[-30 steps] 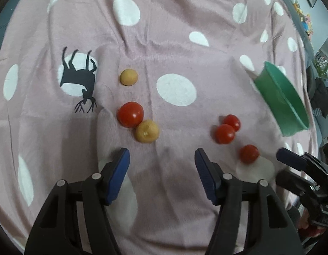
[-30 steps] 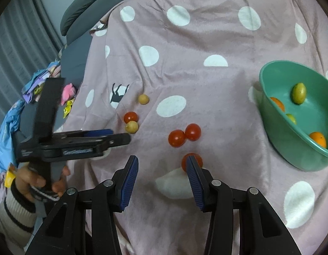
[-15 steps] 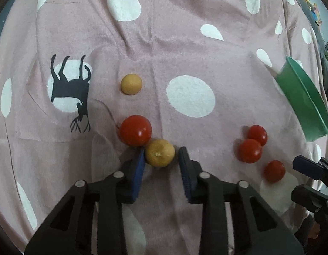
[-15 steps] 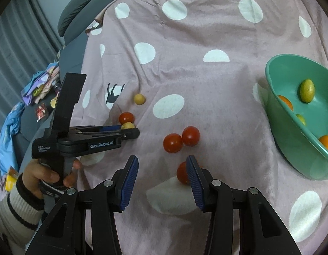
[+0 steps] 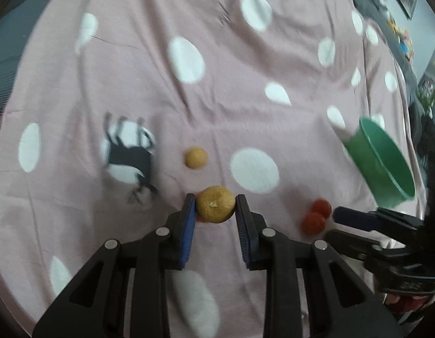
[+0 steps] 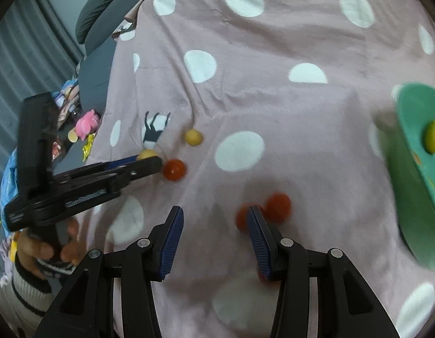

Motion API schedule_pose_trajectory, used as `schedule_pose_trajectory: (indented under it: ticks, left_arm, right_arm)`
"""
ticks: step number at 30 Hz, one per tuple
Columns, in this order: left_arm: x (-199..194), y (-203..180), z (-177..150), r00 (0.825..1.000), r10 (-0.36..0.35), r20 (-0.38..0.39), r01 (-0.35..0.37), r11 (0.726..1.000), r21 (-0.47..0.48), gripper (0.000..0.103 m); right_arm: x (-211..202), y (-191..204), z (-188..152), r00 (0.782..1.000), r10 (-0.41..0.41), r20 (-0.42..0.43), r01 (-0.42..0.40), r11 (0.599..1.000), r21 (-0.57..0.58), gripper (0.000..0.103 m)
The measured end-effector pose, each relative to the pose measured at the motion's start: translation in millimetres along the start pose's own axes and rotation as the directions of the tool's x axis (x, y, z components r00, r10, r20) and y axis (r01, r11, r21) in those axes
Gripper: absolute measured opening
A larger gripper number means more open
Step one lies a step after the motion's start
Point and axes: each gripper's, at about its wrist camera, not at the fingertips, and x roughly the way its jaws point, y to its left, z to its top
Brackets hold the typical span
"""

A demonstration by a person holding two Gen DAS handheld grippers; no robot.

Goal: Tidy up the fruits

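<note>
My left gripper (image 5: 216, 209) is shut on a yellow-brown round fruit (image 5: 215, 204) and holds it just above the pink spotted blanket; the held fruit also shows in the right wrist view (image 6: 146, 154). A second yellow fruit (image 5: 195, 157) lies beyond it. A red tomato (image 6: 174, 169) lies by the left gripper's tip. Two red tomatoes (image 5: 316, 217) lie to the right. My right gripper (image 6: 214, 233) is open and empty, with a tomato (image 6: 278, 205) beyond its right finger. A green bowl (image 6: 414, 152) at right holds a yellow-green fruit (image 6: 434, 140).
The blanket (image 5: 217, 70) covers a bed, with a black deer print (image 5: 130, 157) at left. The green bowl's outer wall (image 5: 378, 163) is at the right in the left wrist view. Grey pillows (image 6: 110, 8) and clutter (image 6: 82, 129) lie off the bed's far left.
My left gripper closed on the yellow-brown fruit and lifted it off the blanket. My right gripper moved left, so the tomatoes now sit by its right finger.
</note>
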Motion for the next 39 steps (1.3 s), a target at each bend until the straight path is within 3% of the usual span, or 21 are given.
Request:
schedule_pose_trajectory:
  ticks: [7,18,23,29,39]
  left_arm:
    - [-4.7,34.6,8.4,1.000,0.006,0.025,-0.004,0.998,-0.060,0.027]
    - [-2.8,51.8,8.5,0.999,-0.022,0.023,0.025,0.994,-0.102,0.027]
    - [-3.4,50.5,8.4,0.999,-0.025,0.021,0.027,0.995,-0.097,0.027]
    - [-6.0,45.9,8.8,1.000,-0.016,0.015,0.017,0.996,-0.092,0.027]
    - [-21.4,35.0,-8.7,1.000,-0.002,-0.012,0.001,0.997,-0.072,0.028]
  right_arm:
    - [57.1,21.0,44.1,0.998,0.029,-0.049,-0.031,0.999,-0.027,0.047]
    - [132.6,35.2,87.2,0.989,-0.045,-0.141,0.033,0.995,-0.092,0.047]
    - [148.4,43.3,89.4,0.985,-0.099,-0.138,0.076,0.984,-0.159,0.032]
    - [139.1,53.3,82.2,0.985,-0.107,-0.138,0.079,0.977,-0.198,0.028]
    - [50.4,54.8,51.0,0.996,-0.084,-0.036,0.076,0.982,-0.173,0.028]
